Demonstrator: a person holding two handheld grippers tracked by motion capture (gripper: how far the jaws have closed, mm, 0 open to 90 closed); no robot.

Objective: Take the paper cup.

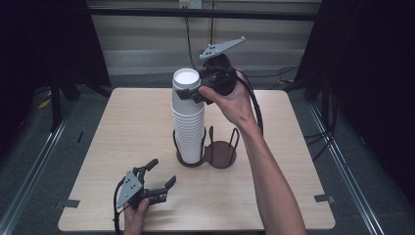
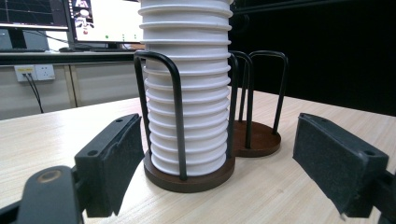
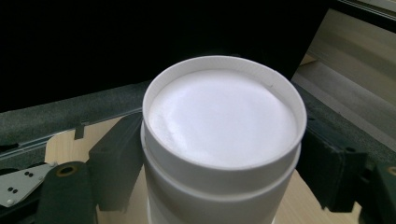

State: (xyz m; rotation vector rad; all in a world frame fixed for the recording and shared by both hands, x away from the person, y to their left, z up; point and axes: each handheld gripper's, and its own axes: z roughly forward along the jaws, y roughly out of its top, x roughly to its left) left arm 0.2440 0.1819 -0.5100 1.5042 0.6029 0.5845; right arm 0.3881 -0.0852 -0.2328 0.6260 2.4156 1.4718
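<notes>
A tall stack of white paper cups, all upside down, stands in the left ring of a dark two-ring wire holder at the table's middle. My right gripper is up at the top of the stack. Its pads press on both sides of the top cup, whose recessed white bottom faces up. My left gripper rests near the table's front left edge, open, with nothing between its jaws. In the left gripper view it faces the stack and the holder's brown base from a short way off.
The holder's right ring holds nothing. The wooden table is bare around the holder. Metal floor rails run along both sides of the table. Monitors and a wall socket stand behind the table in the left gripper view.
</notes>
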